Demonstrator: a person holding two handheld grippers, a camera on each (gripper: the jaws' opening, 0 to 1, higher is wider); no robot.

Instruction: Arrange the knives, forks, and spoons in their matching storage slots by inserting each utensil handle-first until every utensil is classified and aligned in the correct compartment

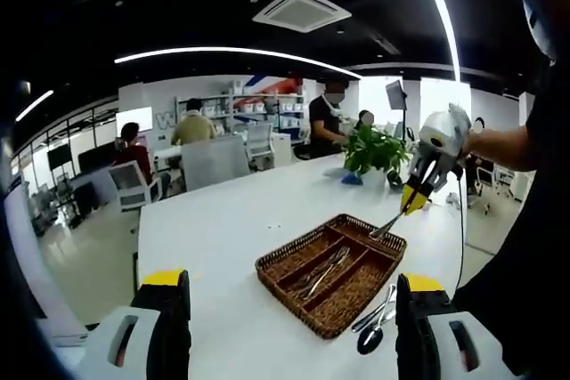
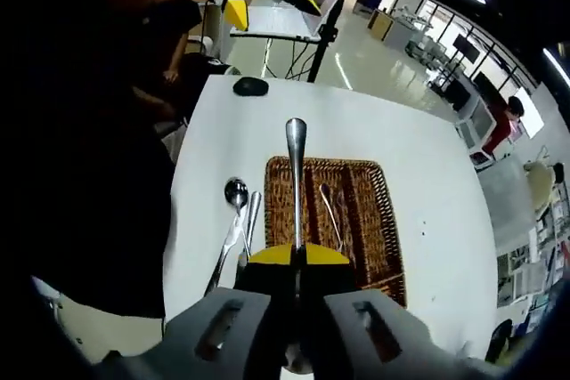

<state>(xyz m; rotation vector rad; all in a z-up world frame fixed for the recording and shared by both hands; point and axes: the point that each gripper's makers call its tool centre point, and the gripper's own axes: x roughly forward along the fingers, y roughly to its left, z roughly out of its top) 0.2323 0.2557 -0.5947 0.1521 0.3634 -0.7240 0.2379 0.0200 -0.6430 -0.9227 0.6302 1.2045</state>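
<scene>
— Wicker tray [image 2: 378, 220] on the white table [image 2: 436, 175]: what's in it?
— Some utensils [image 1: 325, 269] in its slots; a spoon [image 2: 234, 198] lies on the table just beside it.
— And the right gripper [image 2: 298, 255]?
— Clamped on a utensil handle [image 2: 296, 175], raised above the tray.
— The left gripper [image 1: 289, 295]?
— Jaws wide apart, holding nothing, well short of the tray.

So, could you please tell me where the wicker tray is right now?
The wicker tray sits on the white table, centre-right in the left gripper view, with loose spoons just outside its near corner.
</scene>
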